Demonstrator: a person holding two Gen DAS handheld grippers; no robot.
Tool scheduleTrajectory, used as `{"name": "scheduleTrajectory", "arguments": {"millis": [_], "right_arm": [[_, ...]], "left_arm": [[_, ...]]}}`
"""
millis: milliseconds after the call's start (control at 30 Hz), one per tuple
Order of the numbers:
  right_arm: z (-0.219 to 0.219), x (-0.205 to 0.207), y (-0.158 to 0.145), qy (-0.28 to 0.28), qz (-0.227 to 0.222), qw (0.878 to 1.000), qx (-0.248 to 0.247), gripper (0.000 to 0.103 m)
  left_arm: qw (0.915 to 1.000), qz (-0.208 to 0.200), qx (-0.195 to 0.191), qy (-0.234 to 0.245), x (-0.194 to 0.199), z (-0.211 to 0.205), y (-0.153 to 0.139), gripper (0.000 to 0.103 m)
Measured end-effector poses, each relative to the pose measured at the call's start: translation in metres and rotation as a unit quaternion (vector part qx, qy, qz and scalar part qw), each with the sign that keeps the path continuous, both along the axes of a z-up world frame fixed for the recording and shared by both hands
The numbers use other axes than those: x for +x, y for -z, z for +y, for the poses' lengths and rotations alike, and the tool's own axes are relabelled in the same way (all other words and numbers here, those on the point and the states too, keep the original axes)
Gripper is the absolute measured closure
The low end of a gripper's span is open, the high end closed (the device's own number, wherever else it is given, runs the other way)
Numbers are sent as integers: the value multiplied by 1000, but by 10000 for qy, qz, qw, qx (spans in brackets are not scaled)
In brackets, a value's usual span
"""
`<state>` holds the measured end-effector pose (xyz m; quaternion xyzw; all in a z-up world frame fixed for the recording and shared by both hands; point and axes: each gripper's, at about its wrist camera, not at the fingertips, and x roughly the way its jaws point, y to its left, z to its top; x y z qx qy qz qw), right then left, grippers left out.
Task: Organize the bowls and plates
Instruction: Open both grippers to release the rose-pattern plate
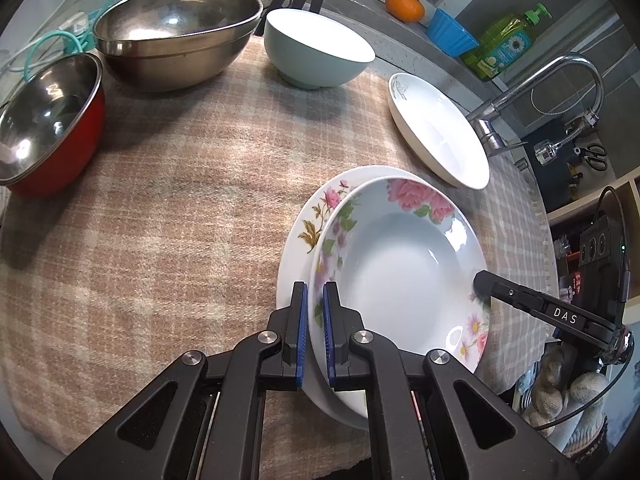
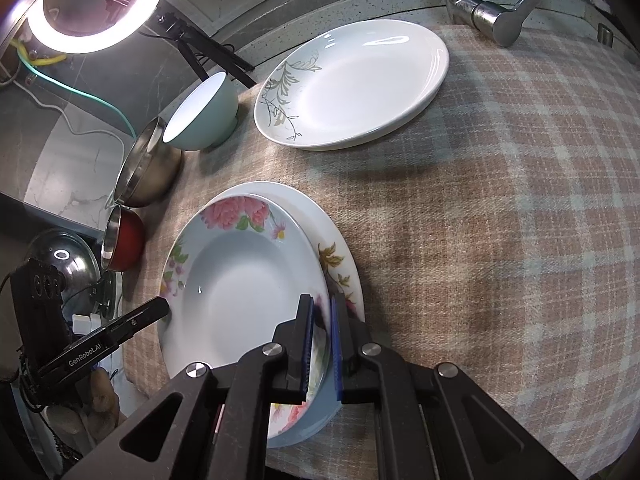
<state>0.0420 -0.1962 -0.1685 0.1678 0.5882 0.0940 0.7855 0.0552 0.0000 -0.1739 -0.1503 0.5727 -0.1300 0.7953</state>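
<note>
A deep plate with pink flowers [image 1: 400,264] [image 2: 240,280] lies over a flat floral plate [image 1: 308,216] [image 2: 340,256], shifted a little off its centre. I cannot tell whether the two touch. My left gripper [image 1: 315,300] is shut on the deep plate's near rim. My right gripper [image 2: 322,312] is shut on the opposite rim. Each gripper also shows in the other's view, the right gripper [image 1: 484,280] and the left gripper [image 2: 160,308]. Farther back are a white plate with grey leaves [image 1: 436,132] [image 2: 360,80] and a pale green bowl [image 1: 316,44] [image 2: 200,116].
A large steel bowl [image 1: 176,28] [image 2: 148,168] and a red bowl [image 1: 48,120] [image 2: 124,244] stand at the left of the checked cloth [image 1: 180,220]. A faucet [image 1: 540,80] [image 2: 492,12], an orange [image 1: 404,6] and a green soap bottle [image 1: 504,44] line the back ledge.
</note>
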Motion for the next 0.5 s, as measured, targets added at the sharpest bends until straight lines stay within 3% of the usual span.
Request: {"name": "scheduleTrajectory", "arguments": {"millis": [267, 433, 500], "right_arm": [[1, -1, -1, 27, 41, 10000, 20, 93], [4, -5, -8, 5, -77, 9999, -99, 75], [3, -6, -11, 57, -107, 9998, -165, 61]], "left_arm": [[10000, 36, -36, -30, -1, 1, 1, 94], [10000, 21, 45, -32, -3, 4, -1, 92], [10000, 28, 25, -52, -3, 7, -3, 92]]}}
